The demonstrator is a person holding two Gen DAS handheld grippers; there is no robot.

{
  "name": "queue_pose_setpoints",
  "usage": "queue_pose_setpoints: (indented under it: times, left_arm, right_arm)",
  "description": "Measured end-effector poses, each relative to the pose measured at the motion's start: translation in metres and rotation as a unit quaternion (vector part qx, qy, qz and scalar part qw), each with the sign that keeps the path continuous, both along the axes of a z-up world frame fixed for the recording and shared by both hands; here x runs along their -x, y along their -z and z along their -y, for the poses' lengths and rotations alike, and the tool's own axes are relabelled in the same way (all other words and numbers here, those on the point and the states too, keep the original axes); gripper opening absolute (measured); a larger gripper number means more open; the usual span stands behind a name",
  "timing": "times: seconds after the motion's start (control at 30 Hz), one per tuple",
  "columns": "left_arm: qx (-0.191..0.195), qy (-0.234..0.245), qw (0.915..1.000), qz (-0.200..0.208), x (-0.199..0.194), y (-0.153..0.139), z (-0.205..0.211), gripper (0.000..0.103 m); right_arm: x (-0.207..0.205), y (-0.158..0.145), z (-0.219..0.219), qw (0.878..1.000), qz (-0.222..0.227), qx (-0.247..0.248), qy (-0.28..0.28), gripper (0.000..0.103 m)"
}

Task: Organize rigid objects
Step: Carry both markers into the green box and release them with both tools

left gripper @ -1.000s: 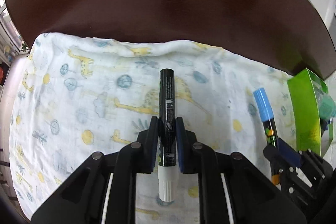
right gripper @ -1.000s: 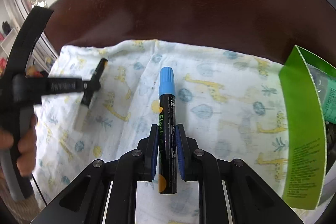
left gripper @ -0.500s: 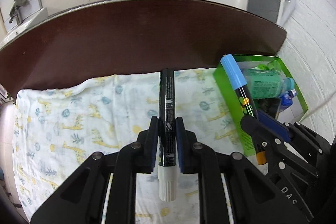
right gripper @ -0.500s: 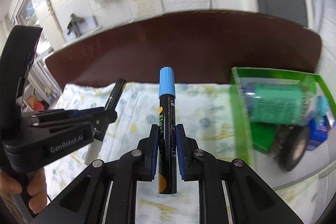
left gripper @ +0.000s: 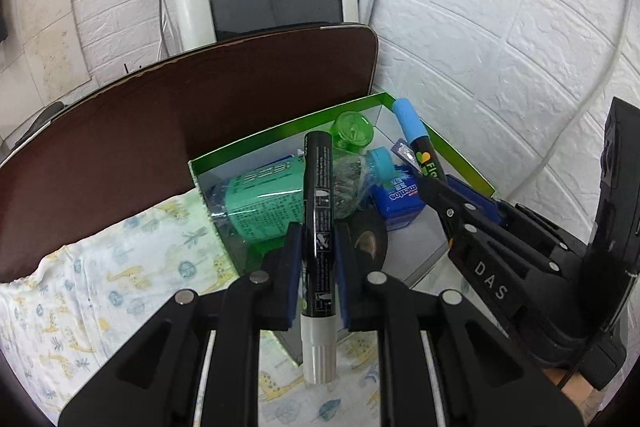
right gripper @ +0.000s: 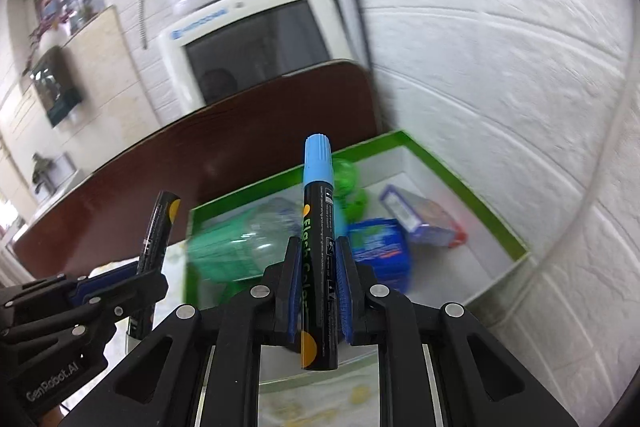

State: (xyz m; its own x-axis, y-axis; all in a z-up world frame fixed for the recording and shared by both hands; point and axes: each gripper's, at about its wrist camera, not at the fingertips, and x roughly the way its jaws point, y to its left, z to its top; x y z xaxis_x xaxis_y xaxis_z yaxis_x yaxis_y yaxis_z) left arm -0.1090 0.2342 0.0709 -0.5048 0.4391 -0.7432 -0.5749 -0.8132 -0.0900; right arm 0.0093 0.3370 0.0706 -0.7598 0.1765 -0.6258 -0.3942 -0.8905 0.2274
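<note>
Markers in both grippers — 2 of them, each pinched mid-barrel. On the left, the left gripper [left gripper: 316, 263] has its pads pressed tight on the black marker [left gripper: 318, 227], grey end toward the hand and dark end pointing out over the green box [left gripper: 256, 143]. Further right, the right gripper [right gripper: 318, 279] clamps the blue-capped marker [right gripper: 318, 239] the same way, its cap aimed at the box, where a bottle [right gripper: 240, 239] and a blue pack [right gripper: 380, 243] already lie.

Both markers look light, stiff and smooth, so I would guess the round plastic barrel could slide or twist between the pads if the grip slackens. Mid-barrel seems the right hold — balanced, clear of the cap. Dropped into the box they should not break, though they may roll against the bottle.
</note>
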Motion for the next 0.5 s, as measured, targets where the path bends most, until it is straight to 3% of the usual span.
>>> queue_pose_setpoints:
  times: [0.5]
  left_arm:
    - [0.079, -0.014, 0.9965, -0.023, 0.006, 0.032, -0.027, 0.014]
  right_arm:
    - [0.019, 0.030, -0.035, 0.999, 0.008, 0.025, 0.018, 0.017]
